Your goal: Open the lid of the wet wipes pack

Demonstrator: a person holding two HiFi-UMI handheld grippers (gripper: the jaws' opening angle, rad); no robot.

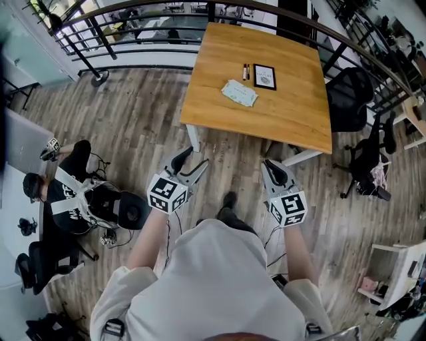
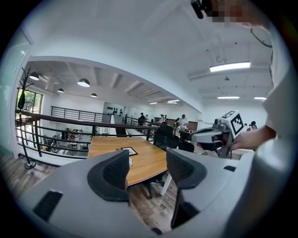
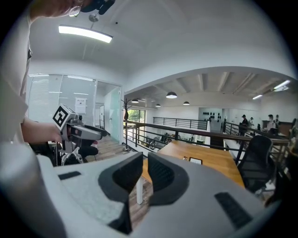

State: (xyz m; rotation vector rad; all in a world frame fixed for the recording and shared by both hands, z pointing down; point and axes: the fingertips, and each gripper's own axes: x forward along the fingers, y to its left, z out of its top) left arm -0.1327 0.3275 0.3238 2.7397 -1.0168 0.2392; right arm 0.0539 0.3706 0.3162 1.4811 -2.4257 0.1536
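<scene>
Currently standing back from the wooden table point(image 1: 286, 116), both tools held out in front, well short of its near edge. Between person and table there is only plank floor point(image 1: 140, 126).

Task item: the wet wipes pack point(image 1: 239, 92) lies flat near the table's middle, untouched. Just beyond it are two pens point(image 1: 245, 71) side by side and, just beside them, a small black-framed card point(image 1: 265, 76).

Tools: the left gripper point(image 1: 191, 162) has its jaws spread wide with nothing between them; the table edge and floorboards show through the gap. The right gripper point(image 1: 273, 168) has its jaws drawn near each other with a narrow slit left, gripping nothing; a white table leg point(image 3: 138, 190) shows through the slit.

Around: a black office chair point(image 1: 349, 98) stands just beside the table's right edge, and a second black chair point(image 1: 366, 156) stands nearer, off the right corner. A dark railing point(image 1: 133, 20) curves behind the table. A seated person point(image 1: 70, 193) is at a desk on the left, well apart.

Hard to read: the pack's lid is too small to make out. In the left gripper view the left jaw covers most of the pack's spot; a pale sliver at its inner edge may be the pack, cannot tell. Print on the card is illegible.
</scene>
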